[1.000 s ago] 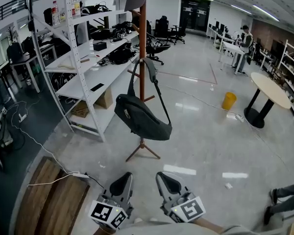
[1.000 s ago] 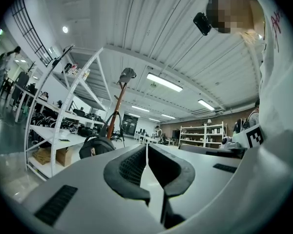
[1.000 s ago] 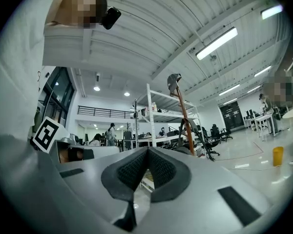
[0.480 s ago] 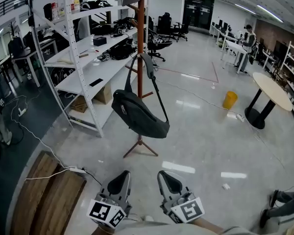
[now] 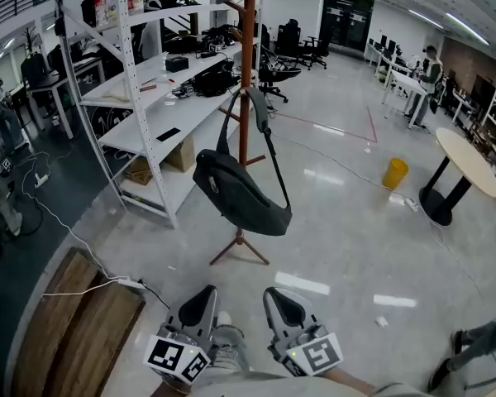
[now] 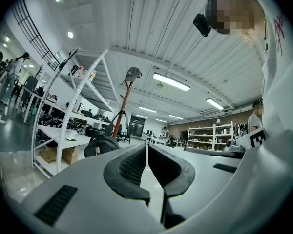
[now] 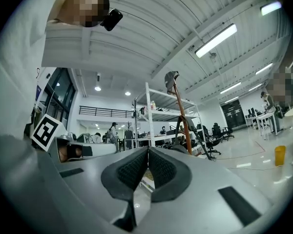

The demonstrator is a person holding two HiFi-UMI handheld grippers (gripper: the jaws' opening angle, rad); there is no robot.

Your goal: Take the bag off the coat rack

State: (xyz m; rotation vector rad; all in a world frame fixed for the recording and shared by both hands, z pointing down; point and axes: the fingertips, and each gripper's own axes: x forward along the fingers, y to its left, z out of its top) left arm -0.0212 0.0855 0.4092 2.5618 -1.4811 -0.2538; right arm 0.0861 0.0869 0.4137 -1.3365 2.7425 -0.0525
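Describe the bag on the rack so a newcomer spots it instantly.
Start at the tall white shelving unit on the head view's left; beside it stands a brown coat rack. The bag is the dark sling pouch hanging midway down by its strap, unlike the cap perched on top.

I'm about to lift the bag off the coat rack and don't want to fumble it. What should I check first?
1. Bag hanging from coat rack by its strap: ok.
2. Left gripper jaws open: not ok, shut, empty.
3. Right gripper jaws open: not ok, shut, empty.
4. Grippers near the strap: not ok, both low, short of it.
5. How the strap sits on its peg: cannot tell.
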